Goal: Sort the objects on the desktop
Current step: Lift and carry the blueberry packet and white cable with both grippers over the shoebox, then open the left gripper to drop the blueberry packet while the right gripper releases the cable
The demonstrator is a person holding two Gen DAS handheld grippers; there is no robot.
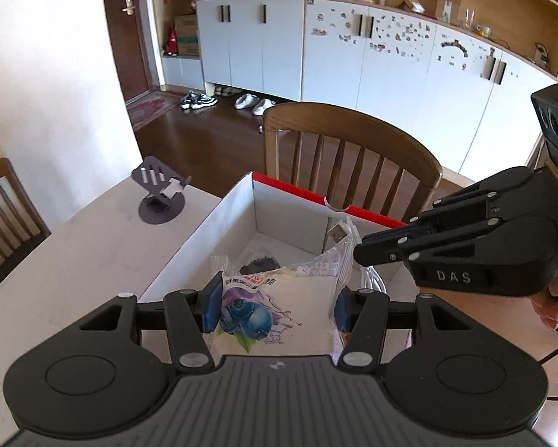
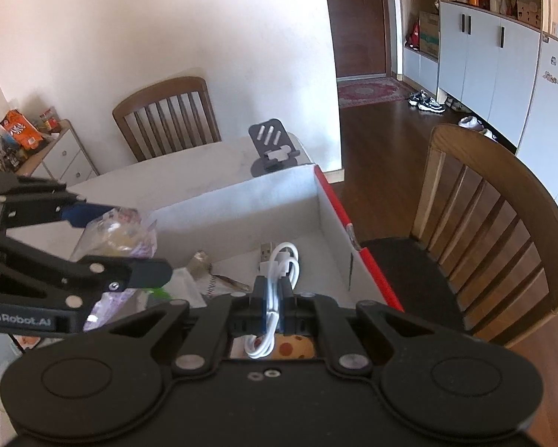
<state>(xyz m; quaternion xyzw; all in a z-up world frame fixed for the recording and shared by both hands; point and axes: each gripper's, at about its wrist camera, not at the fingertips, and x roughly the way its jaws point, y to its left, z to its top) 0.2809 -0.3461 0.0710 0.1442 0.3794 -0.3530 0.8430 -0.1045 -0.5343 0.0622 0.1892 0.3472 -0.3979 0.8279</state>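
A white cardboard box with a red rim stands on the pale table; it also shows in the right wrist view. My left gripper is shut on a blueberry snack packet and holds it over the box's near end. In the right wrist view this gripper and its packet sit at the left. My right gripper is shut on a coiled white USB cable above the box's right side. In the left wrist view the right gripper comes in from the right.
Inside the box lie other packets and a dark item. A grey phone stand stands on the table beyond the box. Wooden chairs stand at the far side and the left. A side cabinet holds snacks.
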